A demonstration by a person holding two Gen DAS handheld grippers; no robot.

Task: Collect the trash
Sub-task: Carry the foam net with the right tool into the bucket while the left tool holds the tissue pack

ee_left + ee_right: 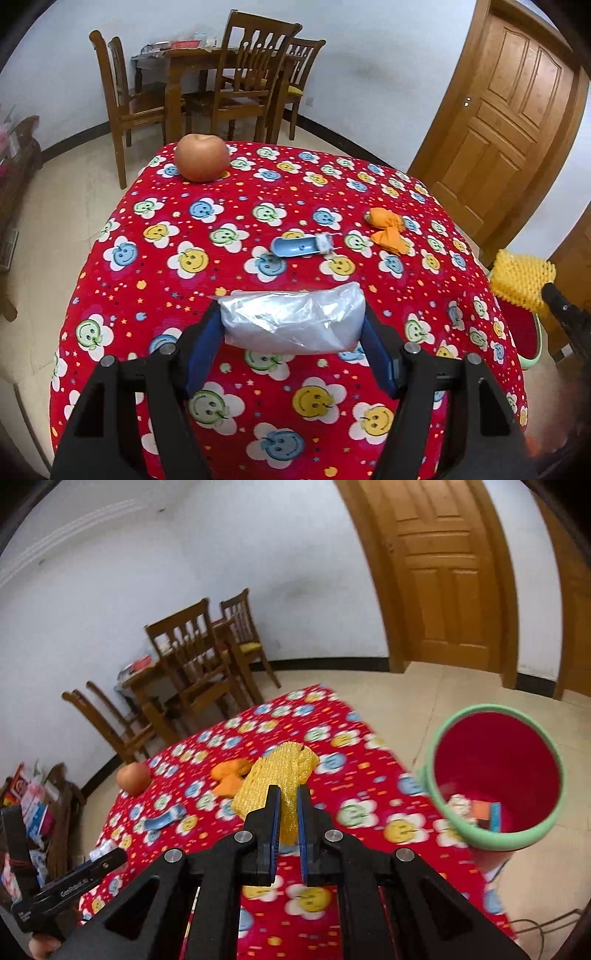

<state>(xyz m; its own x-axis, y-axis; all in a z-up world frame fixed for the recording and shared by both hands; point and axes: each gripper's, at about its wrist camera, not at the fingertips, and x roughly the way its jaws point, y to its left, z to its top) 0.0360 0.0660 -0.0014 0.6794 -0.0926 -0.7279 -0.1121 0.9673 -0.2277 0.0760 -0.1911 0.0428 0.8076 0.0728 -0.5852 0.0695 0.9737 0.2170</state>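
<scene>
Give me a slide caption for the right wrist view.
Right gripper carries yellow foam net above the red tablecloth toward the green-rimmed bin.

"GenRobot.AI" printed white on black body of left gripper (107, 860); smaller print below unreadable.

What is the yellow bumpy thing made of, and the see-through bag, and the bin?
The yellow thing looks like soft foam netting: a mesh of tiny holes, squashed between the right gripper pads. The bag looks like thin, shiny plastic film: crinkled, with white gleams. The bin seems plastic, smooth with a mint-green rim and red inside, though a liner is possible.
</scene>
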